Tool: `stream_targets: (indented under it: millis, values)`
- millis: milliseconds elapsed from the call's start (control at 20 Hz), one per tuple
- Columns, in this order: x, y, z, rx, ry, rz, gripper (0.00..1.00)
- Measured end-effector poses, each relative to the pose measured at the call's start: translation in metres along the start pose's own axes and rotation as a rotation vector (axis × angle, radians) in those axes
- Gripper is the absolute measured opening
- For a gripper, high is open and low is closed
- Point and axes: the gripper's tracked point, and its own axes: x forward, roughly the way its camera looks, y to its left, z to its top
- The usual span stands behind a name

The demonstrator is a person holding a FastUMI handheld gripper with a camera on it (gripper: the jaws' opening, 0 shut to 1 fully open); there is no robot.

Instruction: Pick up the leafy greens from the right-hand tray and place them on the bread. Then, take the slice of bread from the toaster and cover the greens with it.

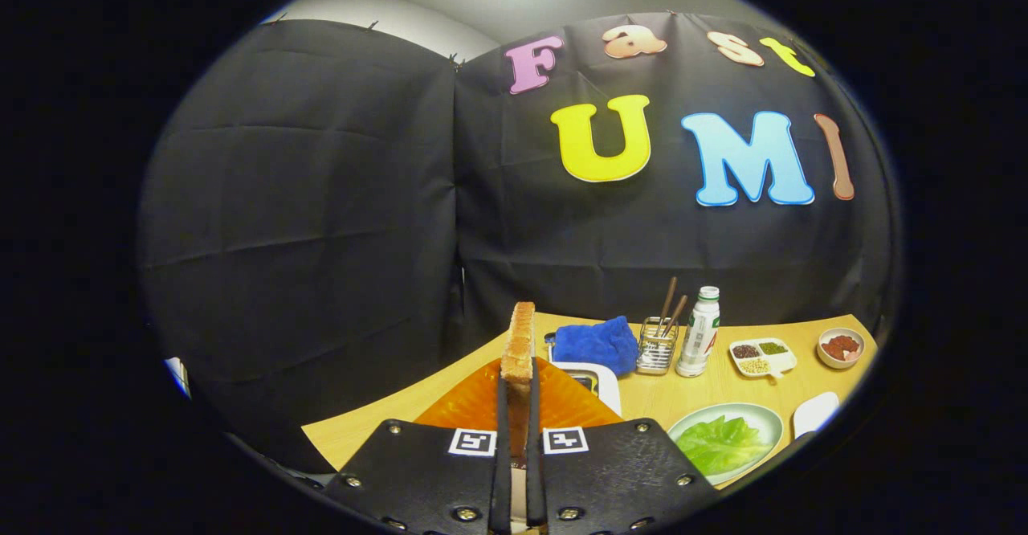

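Observation:
A slice of toasted bread (520, 342) stands upright, edge-on, between my fingers, lifted above the table. My gripper (516, 406) is shut on it, both fingers pressing its flat sides. Below and just beyond the fingers lies an orange plate (470, 402). A white toaster (598, 382) sits just beyond the plate, partly hidden by the bread and fingers. To the right of the fingers, a pale green plate (767, 418) holds leafy greens (723, 443).
On the wooden table (666, 394) beyond the toaster: a blue cloth (596, 344), a wire holder with chopsticks (658, 346), a white bottle (699, 332), a divided dish of beans (761, 356), a small bowl (840, 347), and a white object (815, 412) by the green plate.

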Motion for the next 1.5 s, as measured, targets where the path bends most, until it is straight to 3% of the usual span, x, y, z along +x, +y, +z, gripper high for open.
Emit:
stream_targets:
  millis: [350, 1500]
  values:
    - [-0.035, -0.027, 0.02, -0.024, -0.036, -0.004, 0.07]
    - [-0.049, -0.172, -0.065, 0.046, 0.067, -0.225, 0.07]
